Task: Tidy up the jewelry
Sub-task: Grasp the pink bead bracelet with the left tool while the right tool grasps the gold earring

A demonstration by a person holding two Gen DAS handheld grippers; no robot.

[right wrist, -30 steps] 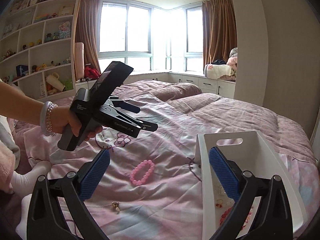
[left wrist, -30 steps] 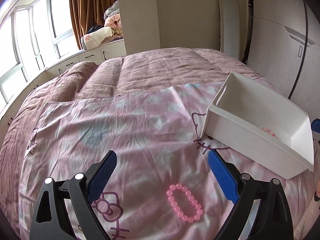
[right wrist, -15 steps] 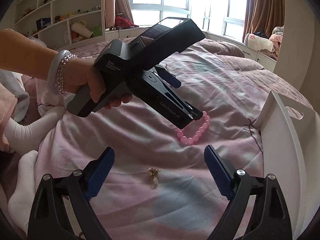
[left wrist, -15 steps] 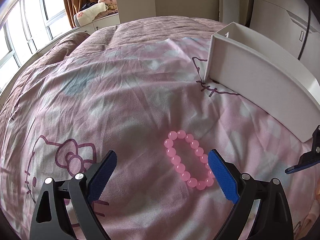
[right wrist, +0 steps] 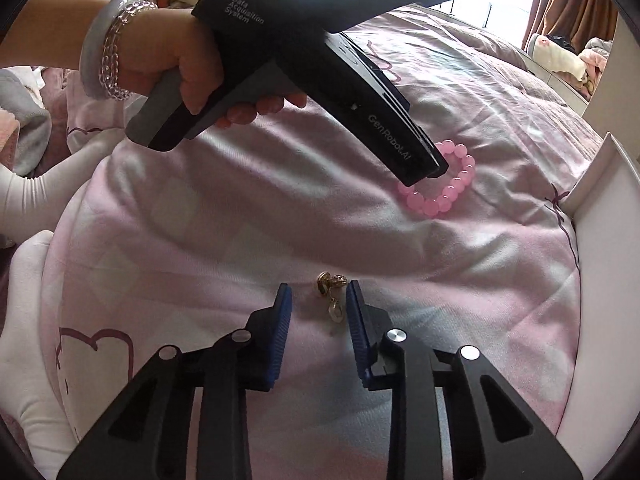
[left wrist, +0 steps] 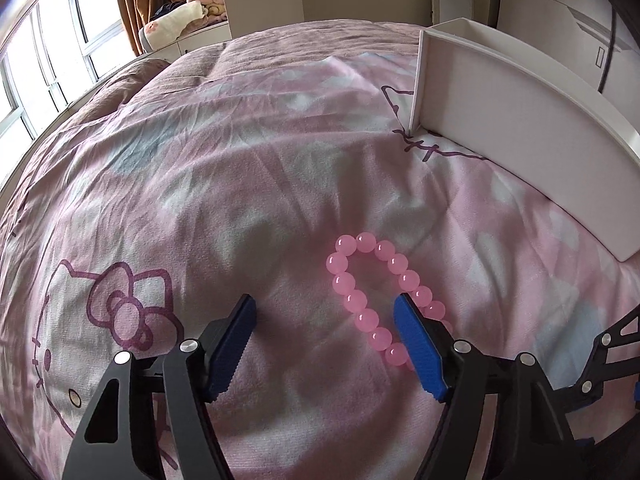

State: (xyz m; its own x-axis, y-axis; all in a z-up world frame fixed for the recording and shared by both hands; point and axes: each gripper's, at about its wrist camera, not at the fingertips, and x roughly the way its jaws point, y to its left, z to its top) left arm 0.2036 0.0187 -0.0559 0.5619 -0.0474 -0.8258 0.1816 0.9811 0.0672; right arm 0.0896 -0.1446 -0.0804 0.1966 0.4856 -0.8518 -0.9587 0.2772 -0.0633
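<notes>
A pink bead bracelet (left wrist: pixel 362 288) lies on the pink bedsheet. My left gripper (left wrist: pixel 324 336) is open and low over it, with the right finger (left wrist: pixel 416 344) resting inside the loop across its near beads. The bracelet also shows in the right wrist view (right wrist: pixel 444 188), partly under the left gripper's body (right wrist: pixel 340 80). My right gripper (right wrist: pixel 319 312) is open but narrowed, its blue pads on either side of a small gold earring (right wrist: pixel 330 292) on the sheet. A white box (left wrist: pixel 520 136) stands to the right.
The white box's wall (right wrist: pixel 600 280) runs along the right edge of the right wrist view. The person's hand with wrist bracelets (right wrist: pixel 116 48) holds the left gripper. White-socked feet (right wrist: pixel 24 280) sit at the left. Windows and shelves lie beyond the bed.
Both grippers have dropped toward the sheet and narrowed. The left one has reached the bracelet, its right finger now inside the loop. The right one now straddles the earring.
</notes>
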